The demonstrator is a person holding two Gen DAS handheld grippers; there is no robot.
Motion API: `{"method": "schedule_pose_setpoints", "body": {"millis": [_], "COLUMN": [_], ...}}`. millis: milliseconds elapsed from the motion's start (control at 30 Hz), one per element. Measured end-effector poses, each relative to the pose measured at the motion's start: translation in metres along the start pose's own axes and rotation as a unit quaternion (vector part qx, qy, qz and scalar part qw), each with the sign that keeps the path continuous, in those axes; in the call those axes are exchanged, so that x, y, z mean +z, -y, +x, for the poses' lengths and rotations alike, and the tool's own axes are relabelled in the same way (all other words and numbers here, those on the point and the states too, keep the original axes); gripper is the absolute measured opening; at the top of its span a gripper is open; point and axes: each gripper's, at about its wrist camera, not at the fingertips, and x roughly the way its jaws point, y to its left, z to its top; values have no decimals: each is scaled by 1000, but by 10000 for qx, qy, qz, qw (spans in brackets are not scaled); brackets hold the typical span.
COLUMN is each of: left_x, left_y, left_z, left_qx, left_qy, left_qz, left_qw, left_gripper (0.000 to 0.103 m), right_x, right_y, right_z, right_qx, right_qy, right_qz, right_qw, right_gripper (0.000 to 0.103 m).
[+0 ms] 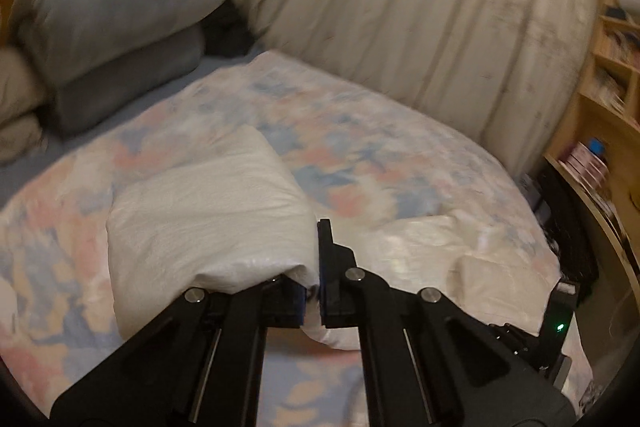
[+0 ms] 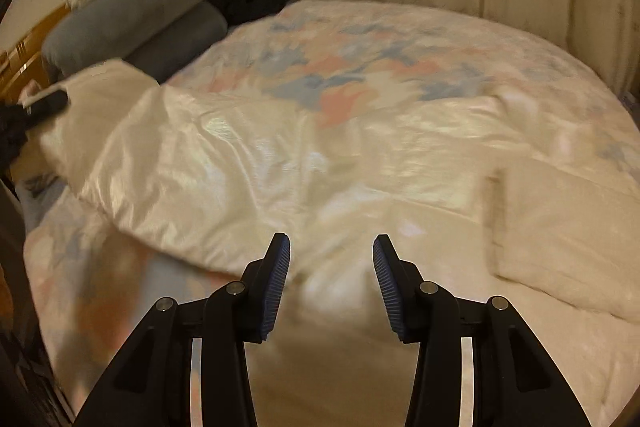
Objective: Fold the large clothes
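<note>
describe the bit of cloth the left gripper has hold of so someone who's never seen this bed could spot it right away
Start from the bed covered by the quilt with pale pink and blue blotches. On its near side, a plain cream-white fold is turned up over the print, pinched in the shut left gripper. Unlike the patterned face around it, it is unprinted and bunches into a thick hump.
</note>
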Motion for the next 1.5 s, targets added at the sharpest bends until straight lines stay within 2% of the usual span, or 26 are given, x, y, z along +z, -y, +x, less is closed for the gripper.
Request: {"method": "schedule_pose_setpoints", "body": {"millis": [133,333,533,667,867,933,967,1000,1067,1300,1500], "left_x": [-2,-34,-91,-140,-204,-217,-220,-223,-227,-221,-213], "left_y": [76,183,267,300,319,317,313,311,304,272,231], "left_z": [-23,-31,-7,22,67,79,90,90,88,58,31], "left_qx": [-369,-877,-1265,-1245,-1158,-1202,-1291,-1321,-1300,-1151,-894], "left_qy": [7,-243,-832,-1268,-1991,-2217,-2351,-2389,-2321,-2032,-1845], "left_qz": [436,912,1043,1057,1089,1024,918,846,718,682,516], "left_qw": [9984,9917,9830,9784,9670,9622,9590,9583,9613,9700,9774], "left_gripper": [2,2,2,2,5,15,28,48,62,63,63], "right_x": [-20,-60,-105,-137,-173,-184,-191,-193,-200,-203,-168], "right_y": [45,128,200,244,283,291,297,297,301,287,253], "right_z": [-50,-116,-159,-174,-172,-170,-171,-168,-167,-171,-173], "right_qx": [-169,-474,-595,-653,-645,-603,-544,-501,-362,-122,66], "right_qy": [171,390,462,389,159,95,61,38,4,12,69], "right_qz": [273,883,1371,1675,1983,2066,2126,2168,2263,2225,1766], "right_qw": [9993,9942,9877,9829,9779,9765,9756,9749,9734,9748,9842], "right_gripper": [44,44,44,44,44,44,46,49,61,66,83]}}
